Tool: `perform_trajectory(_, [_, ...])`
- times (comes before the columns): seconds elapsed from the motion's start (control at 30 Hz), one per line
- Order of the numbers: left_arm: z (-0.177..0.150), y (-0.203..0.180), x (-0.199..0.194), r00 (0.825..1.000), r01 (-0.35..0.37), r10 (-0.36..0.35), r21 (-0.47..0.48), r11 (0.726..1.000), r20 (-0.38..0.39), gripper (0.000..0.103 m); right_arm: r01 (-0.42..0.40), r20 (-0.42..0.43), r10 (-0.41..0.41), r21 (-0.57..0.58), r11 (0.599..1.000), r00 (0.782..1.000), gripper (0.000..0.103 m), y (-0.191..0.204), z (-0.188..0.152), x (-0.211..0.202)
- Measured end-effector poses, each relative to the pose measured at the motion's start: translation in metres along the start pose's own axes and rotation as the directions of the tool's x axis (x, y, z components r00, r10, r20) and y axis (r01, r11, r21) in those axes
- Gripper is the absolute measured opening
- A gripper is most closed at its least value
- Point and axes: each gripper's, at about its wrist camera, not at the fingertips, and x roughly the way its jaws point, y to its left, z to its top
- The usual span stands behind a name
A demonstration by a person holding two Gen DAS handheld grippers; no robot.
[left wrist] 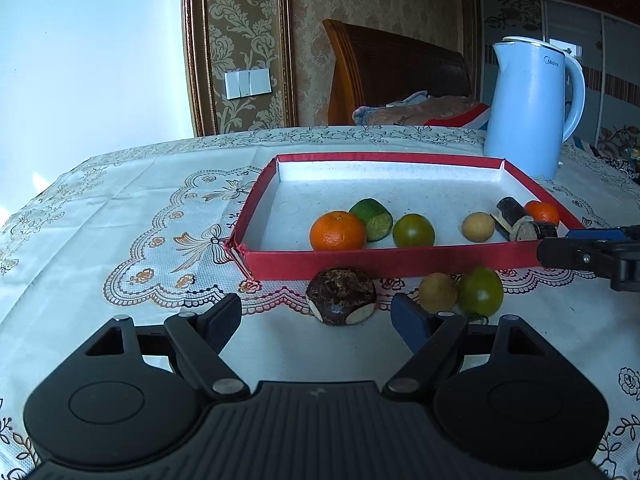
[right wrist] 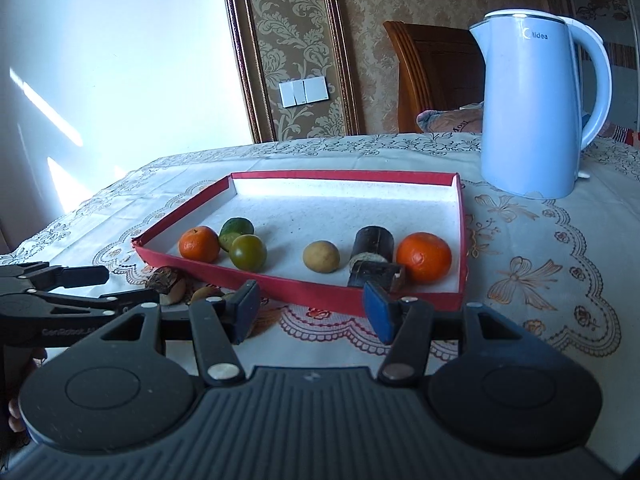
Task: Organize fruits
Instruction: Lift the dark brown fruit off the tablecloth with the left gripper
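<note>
Both our left gripper (left wrist: 316, 316) and right gripper (right wrist: 310, 306) spread and empty, we judge the dark knobbly root (left wrist: 341, 296) just outside the red tray (left wrist: 384, 261) firm, rough, best pinched across its middle.

1. Your tray (left wrist: 400, 258) is red outside, speckled white inside
2. Your tablecloth (left wrist: 132, 200) is white with gold bows and lace scallops
3. Your kettle (right wrist: 528, 112) is pale blue
4. Your wallpaper (right wrist: 292, 40) shows beige damask leaves

Left gripper (left wrist: 316, 316) fingers (left wrist: 412, 322) spread before a brown root (left wrist: 341, 297), outside the red tray (left wrist: 380, 262).
</note>
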Motion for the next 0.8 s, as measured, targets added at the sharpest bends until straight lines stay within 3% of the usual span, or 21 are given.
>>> perform_trajectory(0.37, [0.009, -0.006, 0.023, 0.999, -0.036, 0.036, 0.002, 0.999, -0.039, 0.082, -0.035, -0.068, 0.030, -0.068, 0.997, 0.997, 0.054, 0.019, -0.006, 0.009])
perform_trajectory(0.67, [0.010, -0.005, 0.034, 0.997, -0.021, 0.021, -0.006, 1.000, -0.080, 0.081, -0.041, -0.083, 0.035, -0.074, 0.996, 0.996, 0.054, 0.023, -0.007, 0.014])
perform_trajectory(0.8, [0.010, -0.003, 0.033, 0.997, -0.004, 0.002, -0.019, 1.000, -0.077, 0.059, -0.042, -0.087, 0.036, -0.070, 0.997, 0.996, 0.054, 0.023, -0.007, 0.015])
